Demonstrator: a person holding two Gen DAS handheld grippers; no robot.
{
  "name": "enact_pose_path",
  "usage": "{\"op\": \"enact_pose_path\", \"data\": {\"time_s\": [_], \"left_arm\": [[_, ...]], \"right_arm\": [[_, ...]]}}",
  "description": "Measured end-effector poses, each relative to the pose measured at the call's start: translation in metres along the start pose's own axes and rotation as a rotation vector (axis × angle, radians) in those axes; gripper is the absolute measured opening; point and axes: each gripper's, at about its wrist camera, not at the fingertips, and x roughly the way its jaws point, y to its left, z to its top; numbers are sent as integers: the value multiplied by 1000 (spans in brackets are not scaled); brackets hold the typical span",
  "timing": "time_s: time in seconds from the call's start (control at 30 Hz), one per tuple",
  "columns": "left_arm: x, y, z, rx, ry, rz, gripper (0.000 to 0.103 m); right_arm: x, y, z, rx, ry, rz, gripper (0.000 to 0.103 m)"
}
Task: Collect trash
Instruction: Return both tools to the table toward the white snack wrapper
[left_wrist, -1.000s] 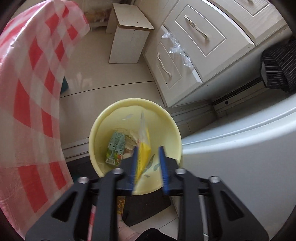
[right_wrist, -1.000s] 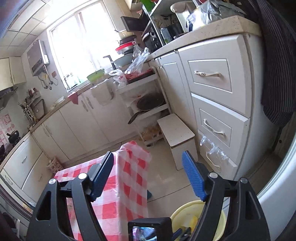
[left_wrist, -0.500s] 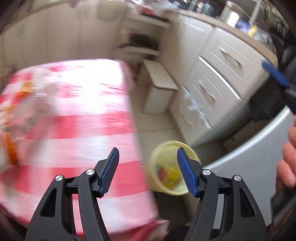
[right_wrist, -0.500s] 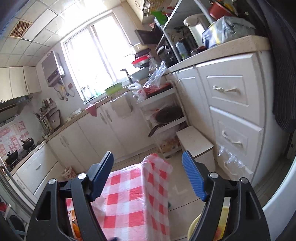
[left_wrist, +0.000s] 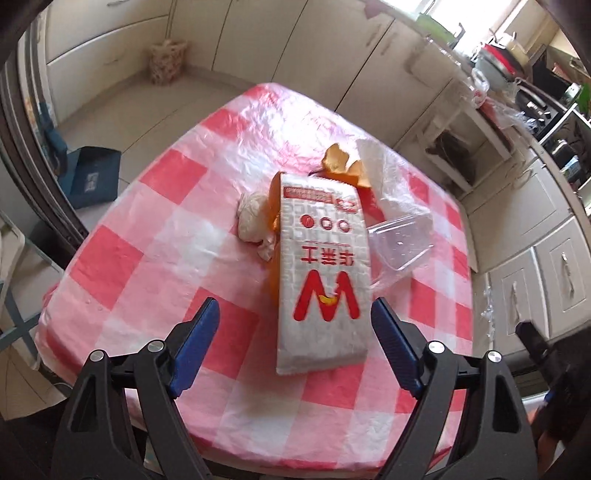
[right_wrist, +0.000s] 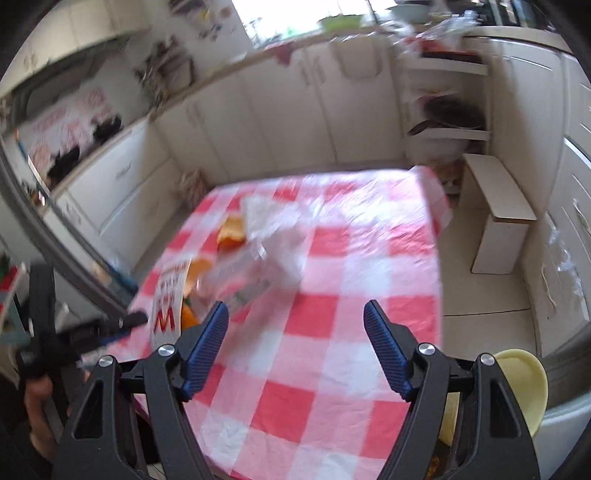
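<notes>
Low in the left wrist view, the left gripper (left_wrist: 291, 332) has just been opening; its jaws stand wide and empty above the table's (left_wrist: 122, 258) near edge. The white paper bag (left_wrist: 321, 277) lies mid-frame, with orange peel (left_wrist: 338, 162) and clear plastic (left_wrist: 399, 236) beyond. The right gripper (right_wrist: 295, 328) is spread, empty, over bare cloth; the yellow bin (right_wrist: 524, 384) sits lower right.

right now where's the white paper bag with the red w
In the left wrist view the white paper bag lies flat on the checked tablecloth, centre frame, orange peel beyond it and a clear plastic container at its right.
</notes>
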Motion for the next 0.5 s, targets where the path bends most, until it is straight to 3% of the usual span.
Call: {"op": "enact_pose_path", "data": {"time_s": [0.13,0.2,0.37,0.43,0.5], "left_arm": [[16,-1,2,8,8,23,79],[20,3,5,3,12,37,69],[22,12,9,2,33,-20,29],[17,11,9,19,28,-21,6],[13,17,10,3,34,-56,1]], "right_arm": [[35,32,-15,-98,86,-8,70],[46,40,-21,-132,105,-17,70],[68,54,-26,-157,146,-5,70],[71,57,-25,-161,144,1,70],[72,62,-24,-162,147,5,70]]}}
